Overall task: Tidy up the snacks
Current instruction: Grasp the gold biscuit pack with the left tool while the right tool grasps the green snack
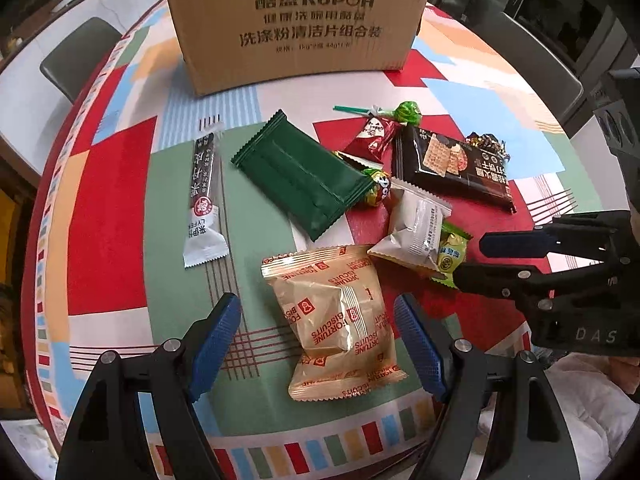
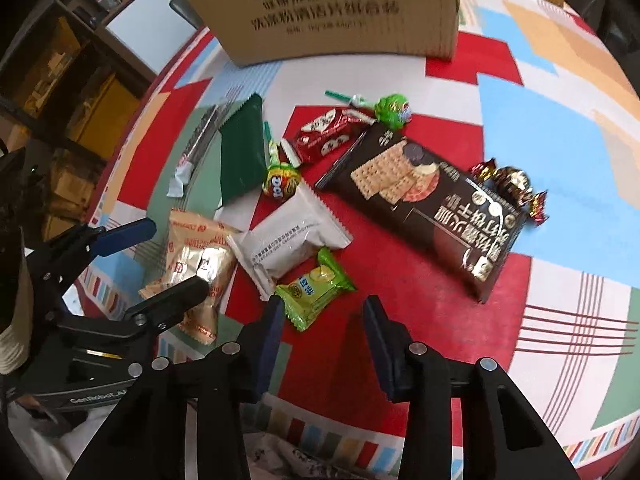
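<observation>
My left gripper [image 1: 316, 312] stands open over the table, its blue pads either side of a tan Fortune Biscuits packet [image 1: 336, 320] without touching it. My right gripper [image 2: 324, 306] is also open, narrower, just short of a small light-green packet [image 2: 316, 292]. That packet leans against a white packet [image 2: 288, 240]. Further out lie a dark green packet [image 1: 300, 172], a long stick packet [image 1: 204, 192], a black cracker packet [image 2: 424, 208], a red candy [image 2: 324, 136], two lollipops [image 2: 394, 110] and a foil candy [image 2: 512, 186]. A cardboard box [image 1: 296, 20] stands at the far side.
The round table [image 1: 112, 216] wears a cloth of red, green and blue patches, and its near edge runs just under both grippers. A dark chair [image 1: 76, 56] stands beyond the far left rim. Shelves [image 2: 60, 92] fill the left background.
</observation>
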